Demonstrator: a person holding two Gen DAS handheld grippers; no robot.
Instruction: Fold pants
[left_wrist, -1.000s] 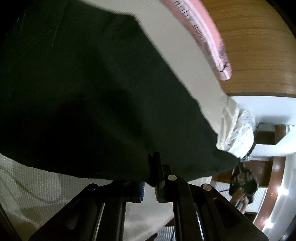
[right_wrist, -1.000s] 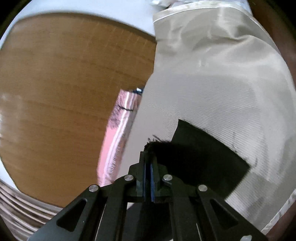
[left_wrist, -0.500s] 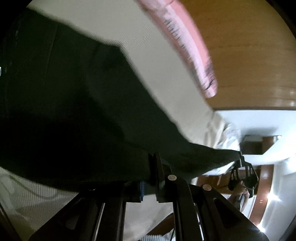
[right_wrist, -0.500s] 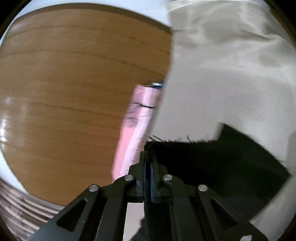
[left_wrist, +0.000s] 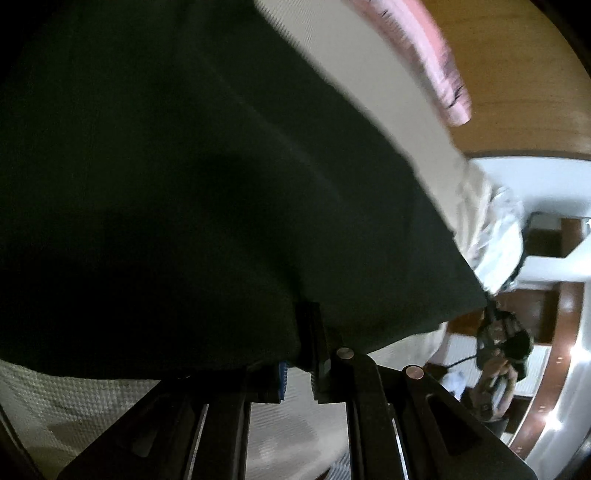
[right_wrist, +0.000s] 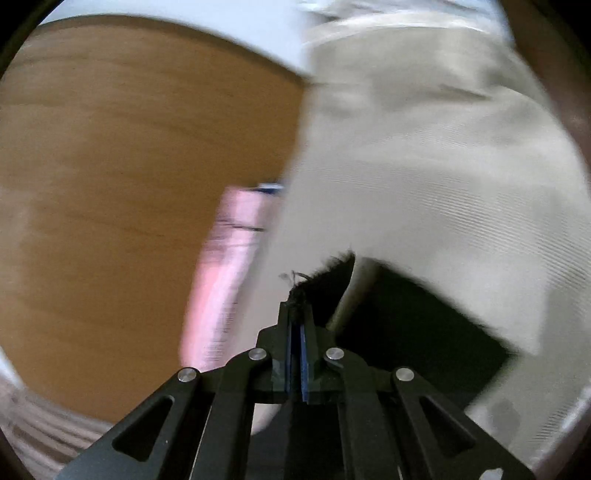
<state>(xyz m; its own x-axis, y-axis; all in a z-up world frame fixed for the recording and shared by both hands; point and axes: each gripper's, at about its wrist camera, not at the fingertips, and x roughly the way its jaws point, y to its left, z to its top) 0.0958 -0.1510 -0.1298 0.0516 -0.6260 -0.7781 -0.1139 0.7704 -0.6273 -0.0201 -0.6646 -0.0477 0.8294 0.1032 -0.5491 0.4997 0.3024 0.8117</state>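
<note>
The dark pants (left_wrist: 177, 177) hang as a wide sheet that fills most of the left wrist view, lifted above a cream bed cover (left_wrist: 388, 103). My left gripper (left_wrist: 299, 354) is shut on their lower edge. My right gripper (right_wrist: 297, 314) is shut on a frayed corner of the pants (right_wrist: 321, 280); more dark cloth (right_wrist: 424, 332) lies on the cover to its right. The right gripper also shows far off in the left wrist view (left_wrist: 496, 325), holding the other end of the same edge.
A pink folded cloth (left_wrist: 436, 62) lies along the bed's far side, also seen in the right wrist view (right_wrist: 229, 266). A wooden floor (right_wrist: 129, 184) lies beyond the bed. The cream cover (right_wrist: 443, 166) spreads to the right.
Both grippers keep their hold and have swung the pants about; the cloth now covers more of the left wrist view. The right wrist view is blurred from motion, and the corner has folded upward.
</note>
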